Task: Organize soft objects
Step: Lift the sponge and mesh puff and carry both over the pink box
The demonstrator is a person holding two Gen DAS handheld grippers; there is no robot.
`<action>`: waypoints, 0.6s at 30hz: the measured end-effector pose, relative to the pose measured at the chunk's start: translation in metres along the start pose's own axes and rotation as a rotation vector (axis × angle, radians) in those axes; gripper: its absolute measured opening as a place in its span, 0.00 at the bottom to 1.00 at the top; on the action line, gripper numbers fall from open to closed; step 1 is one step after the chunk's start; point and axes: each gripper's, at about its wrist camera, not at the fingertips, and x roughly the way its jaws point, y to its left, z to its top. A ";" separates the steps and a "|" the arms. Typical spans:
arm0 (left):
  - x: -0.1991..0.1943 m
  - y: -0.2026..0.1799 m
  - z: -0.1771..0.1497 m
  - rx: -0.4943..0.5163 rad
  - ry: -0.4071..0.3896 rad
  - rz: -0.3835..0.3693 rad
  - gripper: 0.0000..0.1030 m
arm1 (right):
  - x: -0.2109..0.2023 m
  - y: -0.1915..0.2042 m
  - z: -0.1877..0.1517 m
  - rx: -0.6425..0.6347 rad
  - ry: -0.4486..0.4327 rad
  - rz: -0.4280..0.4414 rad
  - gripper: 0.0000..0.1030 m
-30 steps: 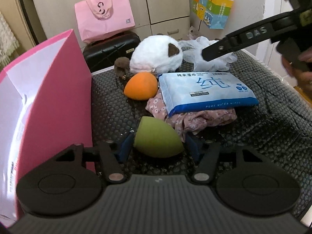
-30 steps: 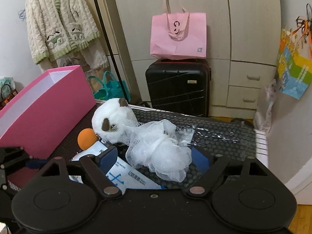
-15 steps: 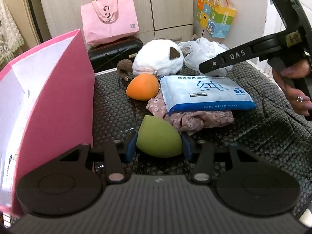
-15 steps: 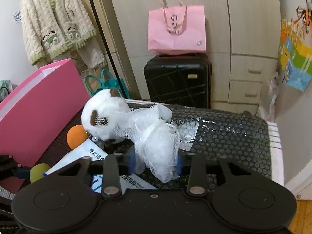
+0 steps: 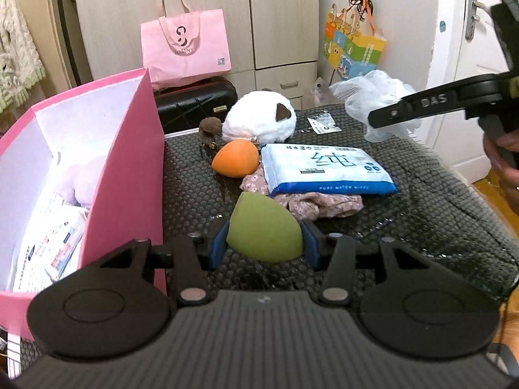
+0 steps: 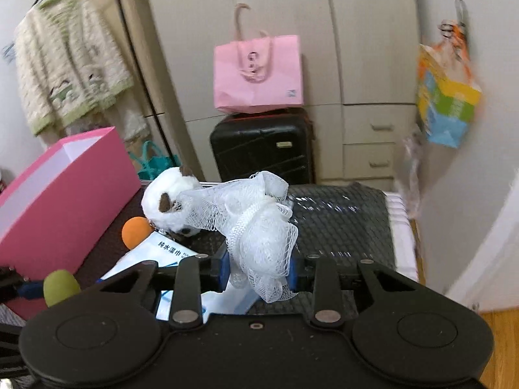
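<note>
My left gripper is shut on a green egg-shaped sponge and holds it just above the black mat, right of the open pink box. My right gripper is shut on a white mesh bath pouf and holds it lifted above the mat; it shows in the left wrist view too. An orange sponge, a white plush toy, a blue wet-wipes pack and a floral cloth lie on the mat.
The pink box holds a pale plush and paper packs. A black suitcase with a pink bag stands behind the table. A small brown pompom lies by the plush. A colourful bag hangs on the wall.
Both grippers closed on their objects, the left on the green sponge, the right on the pouf. Both have since lifted; the pouf rose off the mat.
</note>
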 end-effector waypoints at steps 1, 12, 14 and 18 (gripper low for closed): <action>-0.002 0.001 0.000 0.000 0.002 -0.006 0.45 | -0.006 0.002 -0.002 0.004 0.001 0.000 0.36; -0.032 0.002 -0.007 -0.005 0.051 -0.074 0.45 | -0.050 0.037 -0.042 0.086 0.156 0.177 0.37; -0.037 0.002 -0.010 0.001 0.062 -0.083 0.45 | -0.052 0.047 -0.051 0.080 0.198 0.213 0.37; -0.043 0.009 -0.017 0.003 0.110 -0.058 0.45 | -0.054 0.067 -0.067 0.057 0.260 0.261 0.37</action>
